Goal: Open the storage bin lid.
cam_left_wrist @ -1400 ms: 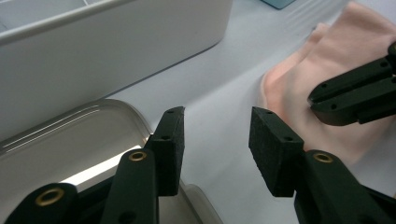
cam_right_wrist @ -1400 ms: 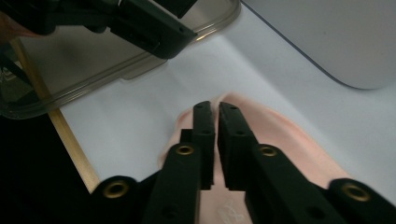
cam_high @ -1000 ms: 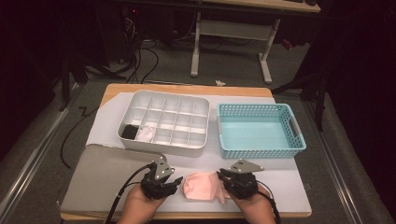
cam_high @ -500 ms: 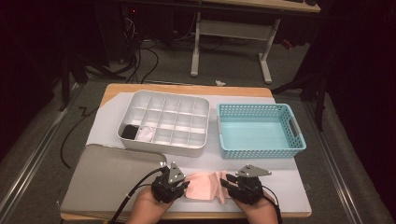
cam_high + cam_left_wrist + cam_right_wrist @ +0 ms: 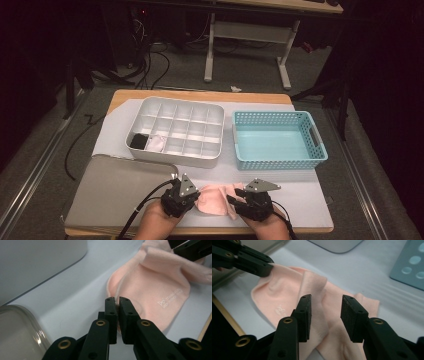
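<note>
Where jaws meet, pink sock point(image 5: 152, 290) edge hidden

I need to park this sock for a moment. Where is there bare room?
Free: the grey tray left of the left gripper, the blue basket, the mat right of the right gripper. Crowded: between the grippers, around the pink sock.

Surface point(image 5: 300, 97): wooden top, mostly under white mat point(image 5: 310, 200). On mat I see white compartment organizer point(image 5: 176, 131) back-left w/ dark item point(image 5: 137, 141) and pale item point(image 5: 156, 144) in near-left cells. Teal perforated basket point(image 5: 277, 140) just right of organizer, slight gap btwn. Grey tray point(image 5: 117, 190) front-left, overlapping mat edge, corner just beside organizer's front wall. Pink sock point(image 5: 216, 200) flat on mat at front edge, partly folded over itself, btwn tray and bare mat on right. Printed logo visible on sock in both gripper views.
</note>
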### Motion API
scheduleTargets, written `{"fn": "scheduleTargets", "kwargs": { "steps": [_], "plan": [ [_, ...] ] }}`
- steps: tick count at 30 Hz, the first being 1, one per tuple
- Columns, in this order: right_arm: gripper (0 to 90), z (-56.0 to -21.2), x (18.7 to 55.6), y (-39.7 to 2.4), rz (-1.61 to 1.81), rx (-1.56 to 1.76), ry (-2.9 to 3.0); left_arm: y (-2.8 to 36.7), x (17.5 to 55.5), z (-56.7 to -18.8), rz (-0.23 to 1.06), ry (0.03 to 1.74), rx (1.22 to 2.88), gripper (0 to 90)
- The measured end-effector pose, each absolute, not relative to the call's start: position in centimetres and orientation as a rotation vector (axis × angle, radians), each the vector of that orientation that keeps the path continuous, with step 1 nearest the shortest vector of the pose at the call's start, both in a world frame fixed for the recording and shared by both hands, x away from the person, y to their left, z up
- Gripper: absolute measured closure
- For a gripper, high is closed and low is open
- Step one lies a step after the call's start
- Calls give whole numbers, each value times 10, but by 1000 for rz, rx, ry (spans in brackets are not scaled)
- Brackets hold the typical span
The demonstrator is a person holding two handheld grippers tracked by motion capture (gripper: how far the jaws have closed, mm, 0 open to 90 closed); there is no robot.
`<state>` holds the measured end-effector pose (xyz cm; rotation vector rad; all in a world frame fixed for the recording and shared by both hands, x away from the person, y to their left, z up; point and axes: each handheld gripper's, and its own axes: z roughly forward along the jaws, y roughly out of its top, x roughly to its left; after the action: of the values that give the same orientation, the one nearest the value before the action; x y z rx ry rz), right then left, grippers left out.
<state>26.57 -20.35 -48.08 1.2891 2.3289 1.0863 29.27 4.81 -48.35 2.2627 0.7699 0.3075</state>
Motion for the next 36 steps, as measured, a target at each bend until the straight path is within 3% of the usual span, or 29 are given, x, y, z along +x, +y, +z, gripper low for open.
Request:
{"fn": "scheduleTargets", "kwargs": {
  "steps": [8, 12, 14, 25, 36],
  "plan": [
    [613, -498, 264, -195, 1050, 1293, 2407, 48, 293, -483, 313, 776, 2258, 851],
    [808, -497, 263, -195, 1043, 1265, 2417, 49, 293, -483, 315, 774, 2260, 851],
    [832, -496, 262, -193, 1025, 1235, 2416, 49, 294, -483, 316, 775, 2259, 851],
    [836, -473, 261, -235, 1024, 1325, 2225, 51, 292, -476, 329, 773, 2221, 852],
    [834, -486, 265, -244, 981, 1373, 2228, 45, 304, -485, 335, 799, 2274, 837]
  ]
}}
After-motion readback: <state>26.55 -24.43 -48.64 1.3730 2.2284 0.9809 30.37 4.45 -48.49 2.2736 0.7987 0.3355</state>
